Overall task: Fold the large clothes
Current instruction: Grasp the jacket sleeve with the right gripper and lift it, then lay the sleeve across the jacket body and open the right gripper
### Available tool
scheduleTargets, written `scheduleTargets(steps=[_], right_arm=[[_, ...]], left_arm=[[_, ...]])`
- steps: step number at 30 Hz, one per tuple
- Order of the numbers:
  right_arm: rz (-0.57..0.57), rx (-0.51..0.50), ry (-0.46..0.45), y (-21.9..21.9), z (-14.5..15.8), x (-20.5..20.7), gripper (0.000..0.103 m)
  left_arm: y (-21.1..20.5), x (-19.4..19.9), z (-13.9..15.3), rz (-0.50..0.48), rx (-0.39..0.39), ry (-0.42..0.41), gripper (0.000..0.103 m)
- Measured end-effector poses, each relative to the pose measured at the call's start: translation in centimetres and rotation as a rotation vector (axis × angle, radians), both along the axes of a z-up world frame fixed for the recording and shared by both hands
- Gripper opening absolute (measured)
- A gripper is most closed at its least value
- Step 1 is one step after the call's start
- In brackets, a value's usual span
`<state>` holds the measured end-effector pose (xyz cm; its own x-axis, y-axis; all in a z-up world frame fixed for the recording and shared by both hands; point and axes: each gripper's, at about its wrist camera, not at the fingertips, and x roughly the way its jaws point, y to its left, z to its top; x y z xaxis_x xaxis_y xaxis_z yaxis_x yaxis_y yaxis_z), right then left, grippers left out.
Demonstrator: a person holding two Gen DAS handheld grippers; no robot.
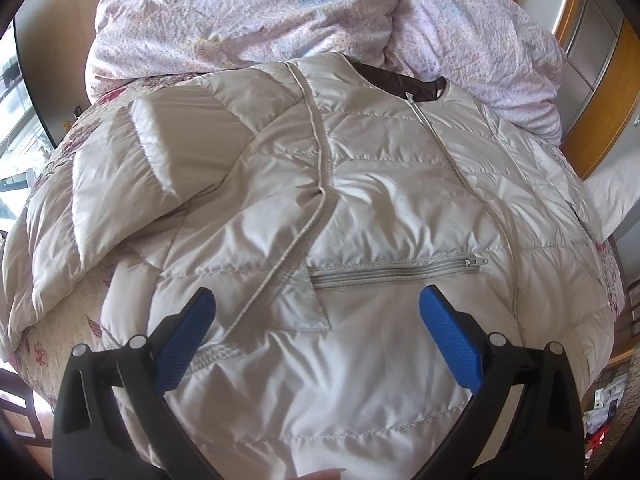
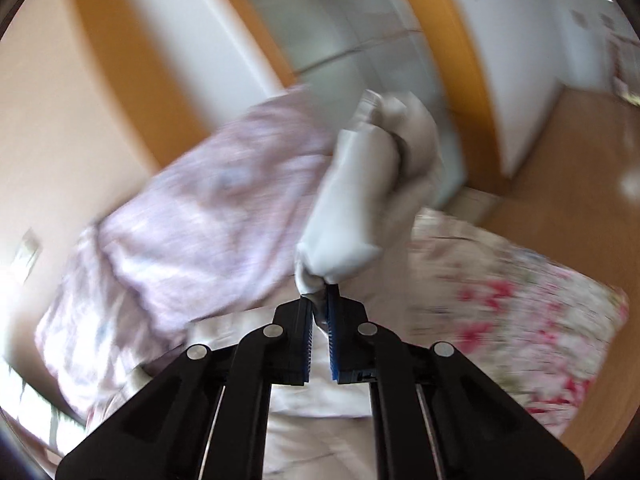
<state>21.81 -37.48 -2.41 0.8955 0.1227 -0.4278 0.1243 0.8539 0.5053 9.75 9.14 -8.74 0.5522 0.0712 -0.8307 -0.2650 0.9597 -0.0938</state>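
- White quilted puffer jacket (image 1: 340, 200) lies flat on the floral bed cover (image 1: 48, 336), directly under and ahead of your left gripper (image 1: 316, 332), whose jaws are spread and empty.
- Your right gripper (image 2: 320, 300) is pinching the jacket's sleeve (image 2: 360, 200), which stretches up and forward from its tips.

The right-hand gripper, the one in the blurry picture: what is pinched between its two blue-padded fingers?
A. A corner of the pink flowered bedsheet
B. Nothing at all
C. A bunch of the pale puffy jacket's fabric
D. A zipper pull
C: the right gripper has its jaws nearly together on a fold of the white jacket, which rises bunched beyond the tips, with the lilac duvet behind it.
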Motion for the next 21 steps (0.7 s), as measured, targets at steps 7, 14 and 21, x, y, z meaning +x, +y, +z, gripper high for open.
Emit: scheduleTargets(steps=[7, 14, 21], right_arm=[[0.36, -0.074, -0.088, 12.8, 3.8, 0.5, 0.007], [0.624, -0.123, 0.014, 24.3, 0.4, 2.0, 0.007], [0.705, -0.233, 0.223, 31.8, -7.3, 3.6, 0.007]], left_arm=[[1.6, -0.9, 0.3, 0.031, -0.019, -0.012, 0.101], [2.7, -1.9, 0.6, 0.046, -0.027, -0.03, 0.101], [3.6, -2.8, 1.0, 0.049, -0.037, -0.048, 0.101]])
